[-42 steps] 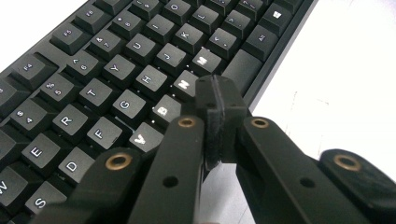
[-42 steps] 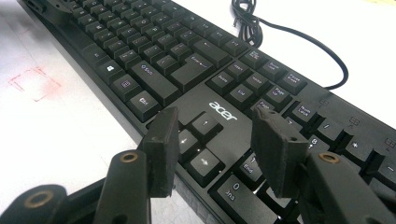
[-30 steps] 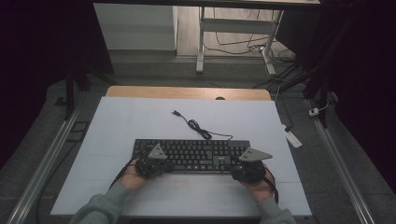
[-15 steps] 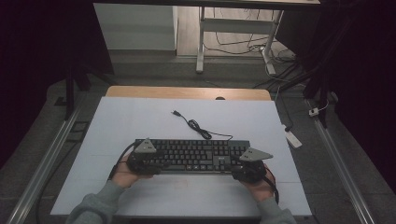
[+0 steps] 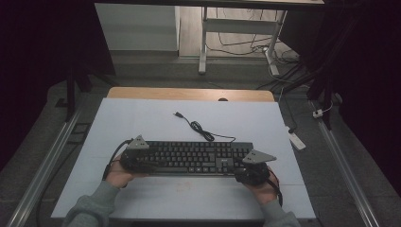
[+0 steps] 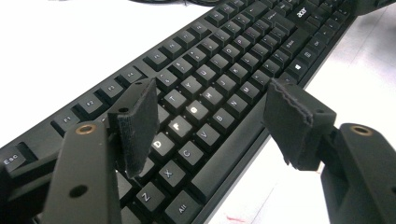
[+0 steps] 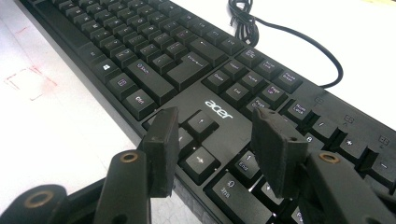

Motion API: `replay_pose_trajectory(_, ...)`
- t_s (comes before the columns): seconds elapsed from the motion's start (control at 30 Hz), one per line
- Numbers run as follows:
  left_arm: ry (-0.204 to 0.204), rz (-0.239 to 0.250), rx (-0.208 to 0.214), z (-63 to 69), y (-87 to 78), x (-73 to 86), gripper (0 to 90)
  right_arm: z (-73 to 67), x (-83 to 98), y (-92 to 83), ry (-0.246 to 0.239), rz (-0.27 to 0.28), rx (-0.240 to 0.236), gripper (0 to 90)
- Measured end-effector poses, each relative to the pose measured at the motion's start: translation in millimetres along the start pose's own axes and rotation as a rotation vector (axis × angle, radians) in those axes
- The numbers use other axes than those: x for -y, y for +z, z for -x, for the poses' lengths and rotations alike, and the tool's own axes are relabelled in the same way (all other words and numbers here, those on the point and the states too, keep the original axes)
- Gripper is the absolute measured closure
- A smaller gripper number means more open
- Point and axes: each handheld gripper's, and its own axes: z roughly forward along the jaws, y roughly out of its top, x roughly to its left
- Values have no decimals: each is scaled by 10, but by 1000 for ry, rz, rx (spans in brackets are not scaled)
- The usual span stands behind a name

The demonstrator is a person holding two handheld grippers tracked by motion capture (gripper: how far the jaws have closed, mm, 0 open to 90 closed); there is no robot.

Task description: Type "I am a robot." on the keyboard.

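Lying lengthwise across the white table [image 5: 142, 118], the long black plastic keyboard [image 5: 194, 156] has a gripper over each end: left gripper [image 6: 210, 121] just opened, right gripper [image 7: 215, 144] agape, neither pinching anything.

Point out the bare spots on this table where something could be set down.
Free: the white table left of the cable, its far right corner, and the near strip before the keyboard. Crowded: the keyboard's ends, at the left gripper and the right gripper.
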Motion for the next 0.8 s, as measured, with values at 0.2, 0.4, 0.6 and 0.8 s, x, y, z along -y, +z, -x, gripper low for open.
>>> replay_pose_trajectory(0.2,3,-1,-9,-6,-1,0,355,-2,1,4,-1,-2,1,519)
replay_pose_trajectory(0.4,-4,-3,-21,-22,-1,1,355,-2,0,5,-2,-5,3,519)
replay_pose_trajectory(0.6,-15,-11,-42,-59,32,-13,359,-2,1,9,-3,-7,4,519)
replay_pose_trajectory(0.8,-23,-19,-72,-102,92,-43,371,-9,0,17,-6,-7,3,519)
